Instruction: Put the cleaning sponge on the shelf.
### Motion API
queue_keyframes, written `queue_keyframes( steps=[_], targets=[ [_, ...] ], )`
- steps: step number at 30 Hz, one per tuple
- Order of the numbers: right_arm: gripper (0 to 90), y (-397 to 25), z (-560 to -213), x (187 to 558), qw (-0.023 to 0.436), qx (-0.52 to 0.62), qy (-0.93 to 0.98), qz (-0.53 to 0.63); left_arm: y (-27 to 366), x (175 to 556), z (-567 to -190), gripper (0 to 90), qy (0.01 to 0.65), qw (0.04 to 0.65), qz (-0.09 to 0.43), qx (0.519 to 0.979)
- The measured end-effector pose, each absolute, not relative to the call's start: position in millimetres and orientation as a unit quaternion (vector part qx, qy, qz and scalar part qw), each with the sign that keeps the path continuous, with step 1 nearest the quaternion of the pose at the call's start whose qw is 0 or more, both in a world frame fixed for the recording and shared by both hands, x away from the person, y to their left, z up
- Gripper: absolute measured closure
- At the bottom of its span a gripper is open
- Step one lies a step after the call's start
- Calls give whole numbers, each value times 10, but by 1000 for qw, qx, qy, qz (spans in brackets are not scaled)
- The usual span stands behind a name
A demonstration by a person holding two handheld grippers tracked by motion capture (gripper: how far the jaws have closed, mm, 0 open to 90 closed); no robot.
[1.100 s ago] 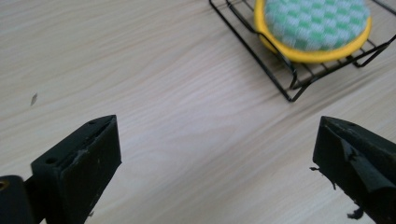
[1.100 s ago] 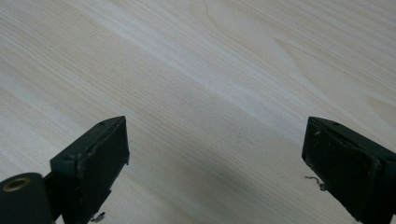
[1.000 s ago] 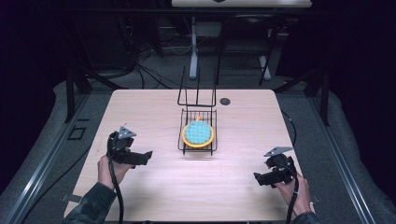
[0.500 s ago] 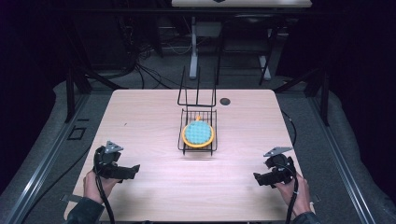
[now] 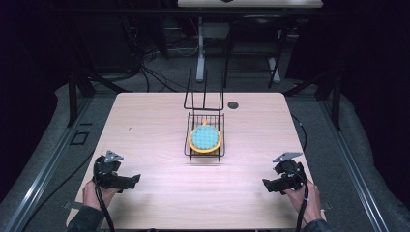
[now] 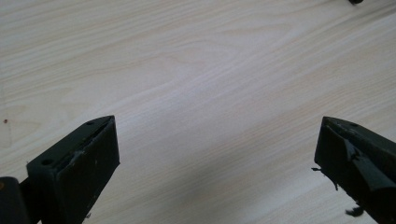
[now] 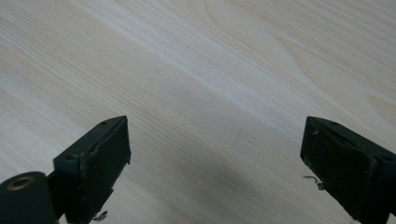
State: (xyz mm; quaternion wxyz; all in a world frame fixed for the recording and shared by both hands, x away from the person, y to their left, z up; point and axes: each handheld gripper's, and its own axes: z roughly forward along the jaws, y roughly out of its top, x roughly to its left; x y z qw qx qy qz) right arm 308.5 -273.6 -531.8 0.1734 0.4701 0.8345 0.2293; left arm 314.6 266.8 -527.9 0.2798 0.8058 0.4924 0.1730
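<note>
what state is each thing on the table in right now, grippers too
left gripper: open, empty, low over the table's near left
right gripper: open, empty, near right
wire rack: upright at table centre
orange dish: resting in the rack
blue pad: lying in the dish

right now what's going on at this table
A person sits at a wooden table with a claw in each hand. The left claw and the right claw both rest near the table's near edge, jaws wide open, holding nothing. In the middle of the table a black wire rack holds a round blue and orange thing, untouched. A small dark disc lies near the far edge.
</note>
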Motion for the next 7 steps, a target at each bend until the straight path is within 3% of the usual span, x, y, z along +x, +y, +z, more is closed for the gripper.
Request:
queue_keyframes(
  steps=[7],
  targets=[
    [86, -2739, -5310, 3082, 173, 469, 835, 230, 2638, 3165, -5319, 1, 488, 273, 168, 812]
  ],
)
